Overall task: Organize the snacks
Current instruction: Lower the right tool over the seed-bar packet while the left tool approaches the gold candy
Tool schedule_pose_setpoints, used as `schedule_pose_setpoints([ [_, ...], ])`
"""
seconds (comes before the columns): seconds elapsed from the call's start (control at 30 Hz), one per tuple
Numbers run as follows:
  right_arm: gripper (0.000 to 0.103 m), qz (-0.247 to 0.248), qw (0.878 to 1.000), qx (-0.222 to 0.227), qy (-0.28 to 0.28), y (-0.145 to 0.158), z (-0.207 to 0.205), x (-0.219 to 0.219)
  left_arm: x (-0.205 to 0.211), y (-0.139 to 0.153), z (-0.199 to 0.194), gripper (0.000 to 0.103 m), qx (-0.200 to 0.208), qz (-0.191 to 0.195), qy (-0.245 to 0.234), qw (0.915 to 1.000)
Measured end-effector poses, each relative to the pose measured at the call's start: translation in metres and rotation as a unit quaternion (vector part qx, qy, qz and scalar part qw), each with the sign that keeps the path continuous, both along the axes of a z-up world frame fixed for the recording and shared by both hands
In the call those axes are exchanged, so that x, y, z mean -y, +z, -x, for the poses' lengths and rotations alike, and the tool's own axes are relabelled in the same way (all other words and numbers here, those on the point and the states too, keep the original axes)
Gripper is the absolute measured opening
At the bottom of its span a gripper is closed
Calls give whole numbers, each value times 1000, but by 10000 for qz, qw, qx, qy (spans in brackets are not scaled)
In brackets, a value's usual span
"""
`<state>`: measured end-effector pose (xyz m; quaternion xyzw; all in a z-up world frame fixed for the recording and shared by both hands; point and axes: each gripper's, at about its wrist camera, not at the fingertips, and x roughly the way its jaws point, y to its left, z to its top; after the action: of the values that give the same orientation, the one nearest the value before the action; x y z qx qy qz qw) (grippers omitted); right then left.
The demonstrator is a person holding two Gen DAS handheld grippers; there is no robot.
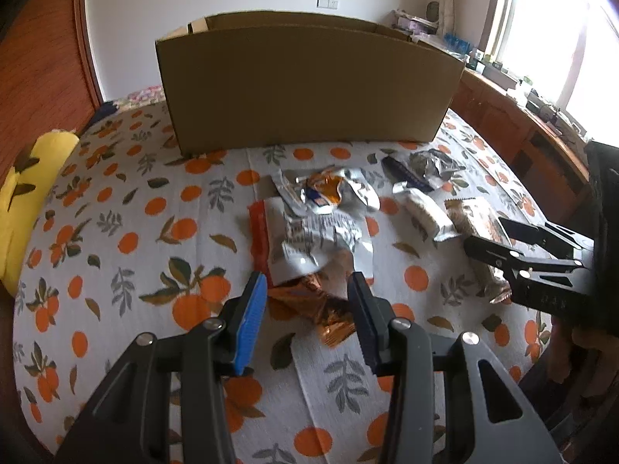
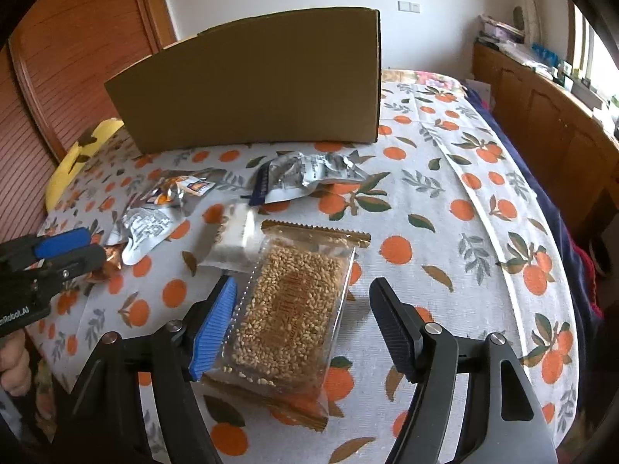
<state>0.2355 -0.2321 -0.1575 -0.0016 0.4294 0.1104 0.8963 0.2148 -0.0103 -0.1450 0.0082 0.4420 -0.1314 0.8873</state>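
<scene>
With both the left gripper (image 1: 307, 294) and right gripper (image 2: 303, 309) held wide and empty, the sesame bar packet (image 2: 290, 309) lying flat on the bedsheet (image 2: 483, 232), well short of the cardboard box (image 2: 251, 85), could be pinched together with cloth or slipped from, judged by its slick wrapper.

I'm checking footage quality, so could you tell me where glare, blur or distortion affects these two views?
Left wrist view: the bright window is blown out, the silver foil snack packets look smeared, and the brown cardboard box bows from fisheye. Right wrist view: the clear sesame-bar packet is sharp, with mild window glare at the right edge.
</scene>
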Motion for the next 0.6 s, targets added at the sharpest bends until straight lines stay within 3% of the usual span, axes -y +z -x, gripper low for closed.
schedule_pose_setpoints([
  [0.23,75,462,9983,283,231,-9,4,-7,7,-7,4,44,-166,-169,115,9997],
  [0.6,77,481,9980,307,274,-10,4,-9,11,-16,6,46,-161,-248,368,9989],
])
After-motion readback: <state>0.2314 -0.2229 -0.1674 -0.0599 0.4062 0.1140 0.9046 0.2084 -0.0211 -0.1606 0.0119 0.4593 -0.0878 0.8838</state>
